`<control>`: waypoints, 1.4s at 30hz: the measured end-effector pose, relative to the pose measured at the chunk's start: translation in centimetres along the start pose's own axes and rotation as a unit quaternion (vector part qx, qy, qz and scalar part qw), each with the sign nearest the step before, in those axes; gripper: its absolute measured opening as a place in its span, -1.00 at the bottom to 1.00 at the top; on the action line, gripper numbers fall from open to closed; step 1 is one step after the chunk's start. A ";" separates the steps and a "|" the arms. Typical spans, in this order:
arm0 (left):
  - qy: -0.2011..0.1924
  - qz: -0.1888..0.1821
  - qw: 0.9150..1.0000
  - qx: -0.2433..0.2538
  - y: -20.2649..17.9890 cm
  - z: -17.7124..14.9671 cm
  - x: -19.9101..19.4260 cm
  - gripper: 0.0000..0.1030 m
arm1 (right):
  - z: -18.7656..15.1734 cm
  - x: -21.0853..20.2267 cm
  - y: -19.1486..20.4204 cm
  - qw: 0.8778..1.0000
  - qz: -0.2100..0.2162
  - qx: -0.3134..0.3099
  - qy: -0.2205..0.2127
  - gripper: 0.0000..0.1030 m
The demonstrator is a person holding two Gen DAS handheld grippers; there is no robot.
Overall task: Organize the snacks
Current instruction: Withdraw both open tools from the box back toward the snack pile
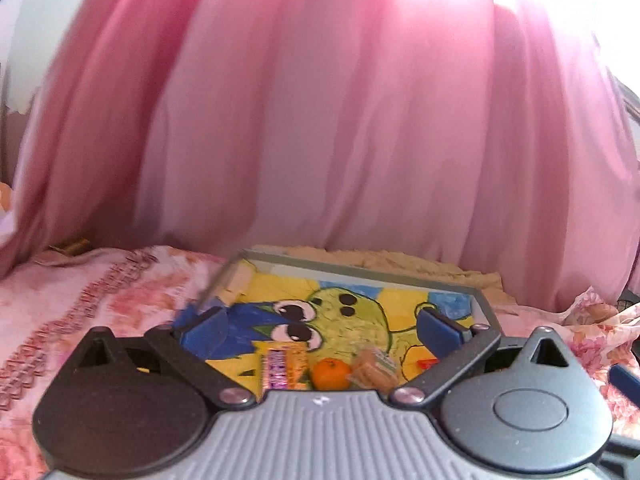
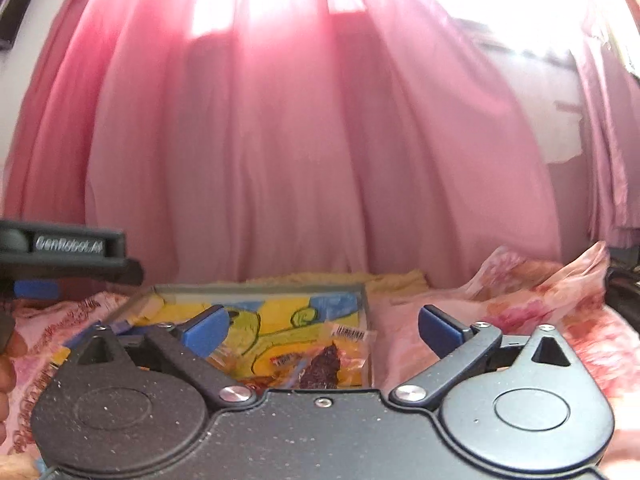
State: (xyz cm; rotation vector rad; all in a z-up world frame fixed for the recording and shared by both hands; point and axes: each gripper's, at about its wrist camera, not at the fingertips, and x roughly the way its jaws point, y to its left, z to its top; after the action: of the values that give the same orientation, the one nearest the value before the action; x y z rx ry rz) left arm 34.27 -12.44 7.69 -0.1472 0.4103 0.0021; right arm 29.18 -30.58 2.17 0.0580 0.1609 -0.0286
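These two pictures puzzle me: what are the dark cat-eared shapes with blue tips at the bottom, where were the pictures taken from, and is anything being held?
There is no robot here. A person holds a two-finger gripper in each hand, and a small camera on each looks forward along the blue fingers. One picture is from the left gripper, the other from the right gripper. Both are open and hold nothing. Below them a tray with a cartoon picture lies on a flowery pink cloth, before a pink curtain. In the tray are an orange, a yellow snack bar, wrapped biscuits and a dark snack in clear wrap.
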 end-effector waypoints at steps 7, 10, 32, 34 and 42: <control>-0.025 0.008 1.000 0.009 2.1 -0.7 -6.1 0.99 | 0.4 -5.7 0.2 1.000 -0.001 0.001 -0.010 0.98; -0.032 0.010 0.999 0.017 3.1 -1.8 -8.6 0.99 | -0.2 -8.6 0.8 1.000 -0.001 -0.008 -0.013 0.99; -0.014 0.040 0.998 0.042 10.1 -10.8 -19.2 0.99 | -5.0 -19.3 4.2 0.998 0.028 -0.007 0.060 0.99; -0.007 0.040 0.998 0.049 10.8 -11.5 -19.7 0.99 | -5.5 -19.8 4.8 0.997 0.032 -0.010 0.070 0.99; 0.014 0.044 0.997 0.057 12.7 -13.3 -20.4 0.99 | -7.2 -20.2 6.5 0.991 0.045 0.000 0.127 0.99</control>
State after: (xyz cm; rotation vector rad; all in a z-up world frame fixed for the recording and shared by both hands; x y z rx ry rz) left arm 9.88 -1.20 1.89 -0.0173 0.4435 0.0632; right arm 8.35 -23.19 -1.31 0.0681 0.4124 0.0687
